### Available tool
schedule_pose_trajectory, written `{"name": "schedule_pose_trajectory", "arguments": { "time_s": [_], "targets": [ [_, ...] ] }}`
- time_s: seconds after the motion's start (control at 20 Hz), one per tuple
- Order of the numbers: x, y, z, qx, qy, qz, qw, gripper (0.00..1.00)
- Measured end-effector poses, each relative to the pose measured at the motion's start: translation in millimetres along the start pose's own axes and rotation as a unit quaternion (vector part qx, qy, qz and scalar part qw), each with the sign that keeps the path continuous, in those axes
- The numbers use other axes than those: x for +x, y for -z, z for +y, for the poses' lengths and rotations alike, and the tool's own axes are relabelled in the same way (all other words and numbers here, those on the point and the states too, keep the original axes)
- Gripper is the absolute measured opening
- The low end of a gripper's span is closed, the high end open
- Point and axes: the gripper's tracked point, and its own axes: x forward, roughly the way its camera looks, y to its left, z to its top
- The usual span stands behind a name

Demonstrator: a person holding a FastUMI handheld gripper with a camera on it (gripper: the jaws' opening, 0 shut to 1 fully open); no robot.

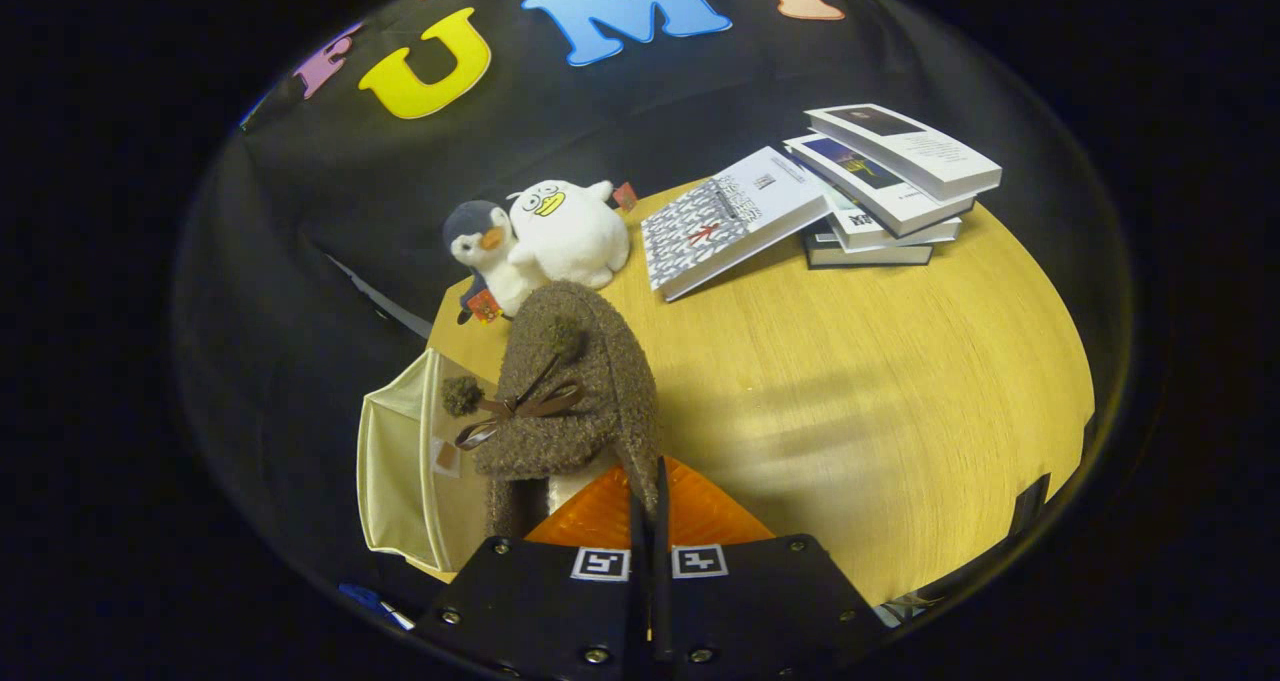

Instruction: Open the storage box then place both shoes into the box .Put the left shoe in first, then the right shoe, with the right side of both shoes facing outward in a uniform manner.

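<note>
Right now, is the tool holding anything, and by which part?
Yes. The tool is shut on the brown fuzzy shoe, pinching the thin edge of its opening, the shoe hanging above the open cream storage box.

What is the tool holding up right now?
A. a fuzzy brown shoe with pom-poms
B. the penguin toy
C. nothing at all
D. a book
A: the tool is pinched shut on the edge of the fuzzy brown shoe, which hangs over the open storage box; the penguin toy and books sit far beyond on the table.
</note>
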Motion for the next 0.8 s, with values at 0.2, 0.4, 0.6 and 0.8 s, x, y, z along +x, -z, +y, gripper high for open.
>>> {"name": "schedule_pose_trajectory", "arguments": {
  "time_s": [0.2, 0.4, 0.6, 0.8],
  "targets": [
    [4.5, -5.8, 56.6, -0.012, -0.024, -0.004, 1.000, 0.01],
    [11.0, -8.3, 113.0, -0.027, -0.051, -0.005, 0.998, 0.01],
    [20.4, -3.9, 157.9, -0.036, -0.073, 0.000, 0.997, 0.01],
    [36.4, 12.0, 193.3, -0.042, -0.087, 0.011, 0.995, 0.01]
  ]
}}
